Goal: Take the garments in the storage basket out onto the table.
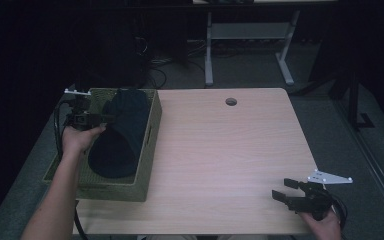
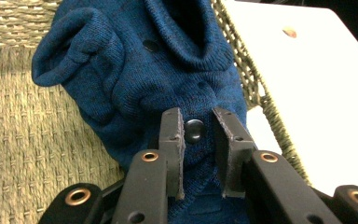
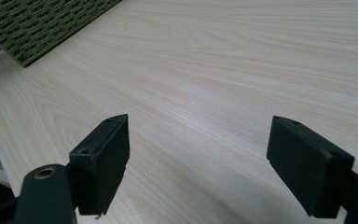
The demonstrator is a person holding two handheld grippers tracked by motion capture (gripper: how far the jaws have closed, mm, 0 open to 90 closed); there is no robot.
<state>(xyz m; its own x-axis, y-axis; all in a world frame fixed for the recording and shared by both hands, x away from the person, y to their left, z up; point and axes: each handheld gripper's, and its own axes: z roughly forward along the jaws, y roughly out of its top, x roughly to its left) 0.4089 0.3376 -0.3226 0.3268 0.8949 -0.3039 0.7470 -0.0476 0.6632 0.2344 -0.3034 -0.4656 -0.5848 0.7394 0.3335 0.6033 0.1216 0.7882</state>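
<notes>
A dark blue knit sweater (image 1: 120,135) lies lengthwise in a woven green basket (image 1: 130,190) at the table's left side. My left gripper (image 1: 107,118) reaches over the basket's left rim, shut on a fold of the sweater (image 2: 121,70). In the left gripper view, a dark button (image 2: 194,128) sits in the narrow gap between the jaws of the left gripper (image 2: 198,114), and the basket's woven floor (image 2: 18,140) shows to the left. My right gripper (image 1: 280,188) hovers open at the front right corner, with only bare wood between the jaws of the right gripper (image 3: 198,126).
The light wooden table (image 1: 230,150) has a round cable hole (image 1: 231,101) near its far edge. A corner of the basket (image 3: 37,28) shows at the top left of the right gripper view. Desk legs and cables stand on the dark floor beyond.
</notes>
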